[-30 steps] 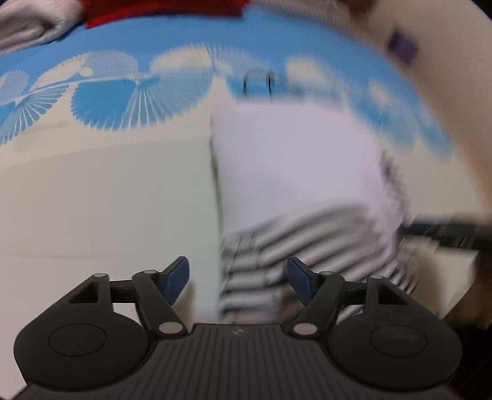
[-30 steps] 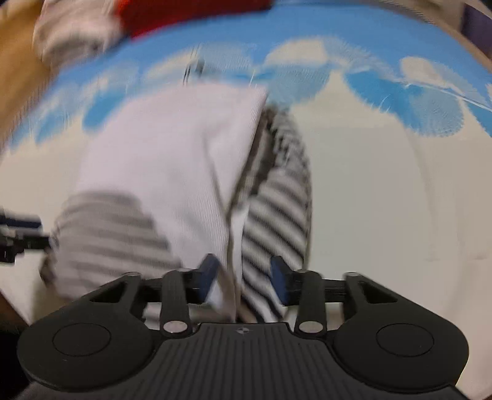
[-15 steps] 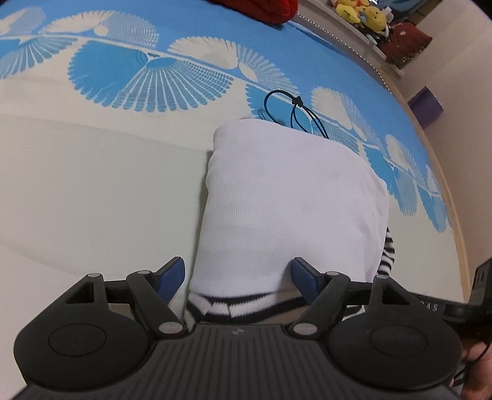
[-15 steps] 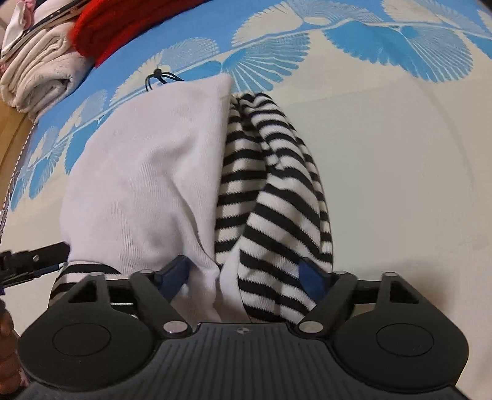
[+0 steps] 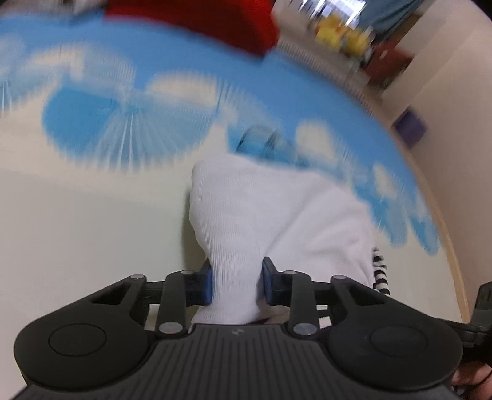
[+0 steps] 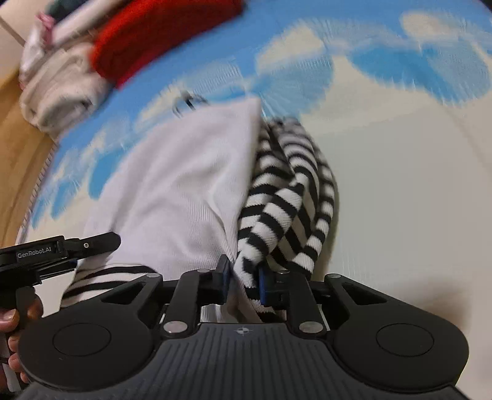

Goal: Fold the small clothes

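Pinching white garment (image 5: 276, 215) in left gripper (image 5: 236, 284), right gripper (image 6: 243, 283) clamped on its striped sleeve (image 6: 286, 197), on blue-patterned bedspread (image 6: 399, 184).

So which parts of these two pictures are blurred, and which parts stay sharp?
Left wrist view: the blue patterned sheet and the red cloth are smeared by motion; the left gripper and the white garment it pinches are sharp. Right wrist view: the same smear at the far edge; the right gripper and the striped sleeve are clear.
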Motion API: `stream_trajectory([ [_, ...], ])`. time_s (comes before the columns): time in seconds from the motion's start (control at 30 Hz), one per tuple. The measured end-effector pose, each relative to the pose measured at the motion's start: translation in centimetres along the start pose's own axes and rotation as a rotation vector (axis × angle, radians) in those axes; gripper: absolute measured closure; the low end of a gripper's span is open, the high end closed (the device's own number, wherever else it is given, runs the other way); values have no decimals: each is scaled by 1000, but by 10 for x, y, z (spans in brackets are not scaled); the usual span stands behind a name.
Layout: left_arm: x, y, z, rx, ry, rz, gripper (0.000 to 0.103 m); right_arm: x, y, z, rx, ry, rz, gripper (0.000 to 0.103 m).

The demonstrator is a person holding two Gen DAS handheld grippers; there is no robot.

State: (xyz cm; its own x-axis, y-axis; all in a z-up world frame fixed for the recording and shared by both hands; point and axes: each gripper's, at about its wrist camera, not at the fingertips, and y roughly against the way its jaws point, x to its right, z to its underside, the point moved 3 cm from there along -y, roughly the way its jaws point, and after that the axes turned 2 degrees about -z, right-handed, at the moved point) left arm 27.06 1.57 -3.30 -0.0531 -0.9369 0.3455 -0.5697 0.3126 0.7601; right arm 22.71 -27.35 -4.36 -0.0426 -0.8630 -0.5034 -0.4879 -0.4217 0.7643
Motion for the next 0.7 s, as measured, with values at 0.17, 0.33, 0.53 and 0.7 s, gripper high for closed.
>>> stream_trajectory([
  [0.17, -3, 1, -14, 74, -38, -43, 56, -17, 5, -21, 164, 87, 18, 83],
  [0.33, -4, 29, -19, 115, -105, -48, 56, -10, -1, -19, 96, 60, 149, 75],
  [0.53, 19, 1, 33, -99, -449, -176, 46, -28, 12, -2, 54, 198, 95, 60],
  [0.7, 29, 47, 33, 9, -416, -266, 32, -27, 2, 29, -66, 318, 338, 59],
])
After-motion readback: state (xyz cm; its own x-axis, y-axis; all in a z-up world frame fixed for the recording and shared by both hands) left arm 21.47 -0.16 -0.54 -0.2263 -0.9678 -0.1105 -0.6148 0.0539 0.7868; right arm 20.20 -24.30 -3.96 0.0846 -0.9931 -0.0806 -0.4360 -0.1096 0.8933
